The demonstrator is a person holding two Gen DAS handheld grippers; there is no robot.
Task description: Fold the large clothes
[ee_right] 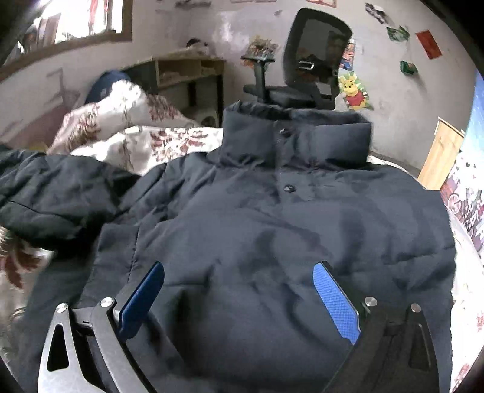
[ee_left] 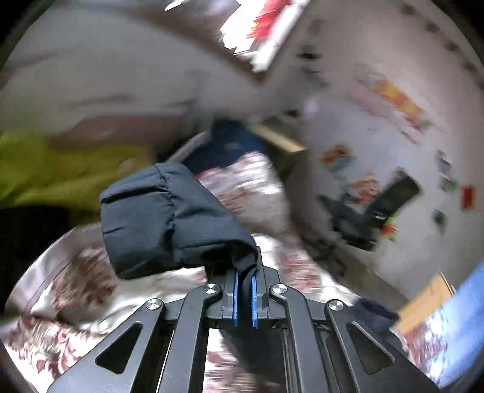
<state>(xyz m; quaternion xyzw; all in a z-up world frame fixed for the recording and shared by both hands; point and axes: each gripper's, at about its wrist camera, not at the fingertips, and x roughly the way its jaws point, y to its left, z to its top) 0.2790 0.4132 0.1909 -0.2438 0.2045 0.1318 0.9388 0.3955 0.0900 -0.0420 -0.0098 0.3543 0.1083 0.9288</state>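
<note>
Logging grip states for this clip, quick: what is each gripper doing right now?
Left gripper: shut on the jacket sleeve.
Right gripper: open, holding nothing, over the jacket front.

Pale walls carry stickers and a cartoon bear picture. A black office chair stands by a wooden shelf unit. Daylight enters through a brown-framed window. A floral bedspread covers the bed.

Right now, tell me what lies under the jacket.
A floral bedspread shows around the dark jacket; directly beneath is covered. The open right gripper hovers above it.
</note>
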